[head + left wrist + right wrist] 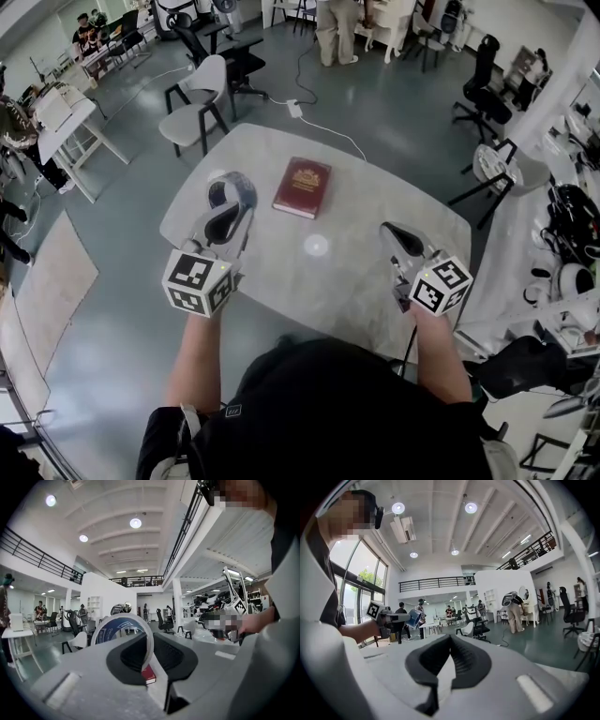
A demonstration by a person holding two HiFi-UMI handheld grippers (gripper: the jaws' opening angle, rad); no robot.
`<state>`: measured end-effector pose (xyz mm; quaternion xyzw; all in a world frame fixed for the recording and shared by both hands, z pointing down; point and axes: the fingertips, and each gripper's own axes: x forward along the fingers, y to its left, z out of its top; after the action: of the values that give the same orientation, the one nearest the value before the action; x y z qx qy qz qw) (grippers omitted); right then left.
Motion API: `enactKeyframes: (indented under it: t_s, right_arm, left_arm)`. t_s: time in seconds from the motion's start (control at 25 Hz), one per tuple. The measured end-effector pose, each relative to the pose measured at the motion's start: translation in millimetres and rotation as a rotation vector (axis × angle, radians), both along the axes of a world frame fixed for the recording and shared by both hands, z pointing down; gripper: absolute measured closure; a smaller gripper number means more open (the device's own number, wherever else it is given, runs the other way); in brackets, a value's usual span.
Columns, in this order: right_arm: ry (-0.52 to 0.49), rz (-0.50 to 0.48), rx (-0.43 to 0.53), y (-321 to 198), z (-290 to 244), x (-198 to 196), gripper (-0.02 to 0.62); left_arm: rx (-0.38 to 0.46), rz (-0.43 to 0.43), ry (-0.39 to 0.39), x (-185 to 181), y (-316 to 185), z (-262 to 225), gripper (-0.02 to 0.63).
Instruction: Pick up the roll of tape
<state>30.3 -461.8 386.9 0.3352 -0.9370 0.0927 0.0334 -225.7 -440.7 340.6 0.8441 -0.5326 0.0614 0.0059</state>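
Item 1: tape roll, L gripper pinching its wall for lift, left of book; R gripper closed, empty, spare.

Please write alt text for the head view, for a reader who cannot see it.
Seen from above, the left gripper is closed on a roll of tape held over a pale table. The right gripper is shut and empty, and a dark red book lies on the table.

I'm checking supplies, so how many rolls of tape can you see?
1. The roll of tape is clamped in the left tongs, off the table, left of the red book. Another could be hidden elsewhere in the room.
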Motion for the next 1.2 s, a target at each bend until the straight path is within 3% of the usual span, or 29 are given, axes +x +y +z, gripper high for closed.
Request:
enactKeyframes:
  t_s: [0.36,0.64,0.92,1.2]
  right_arm:
    - [0.009,0.012,0.035,5,6,6,0.594]
    - [0.012,0.061,0.074,0,3,16,0.594]
    - [0.004,0.050,0.128,8,-17,24,0.594]
    - [-0.013,0.045,0.108,13,-10,43,0.594]
  left_arm:
    - [-0.053,-0.055,0.059,2,-2,35,0.552]
    - [-0.089,-0.009,0.047,23,-13,52,0.552]
    - [-0.041,-0.021,0.012,25,-22,26,0.552]
    - [-0.045,-0.051,0.019,38,-10,29,0.552]
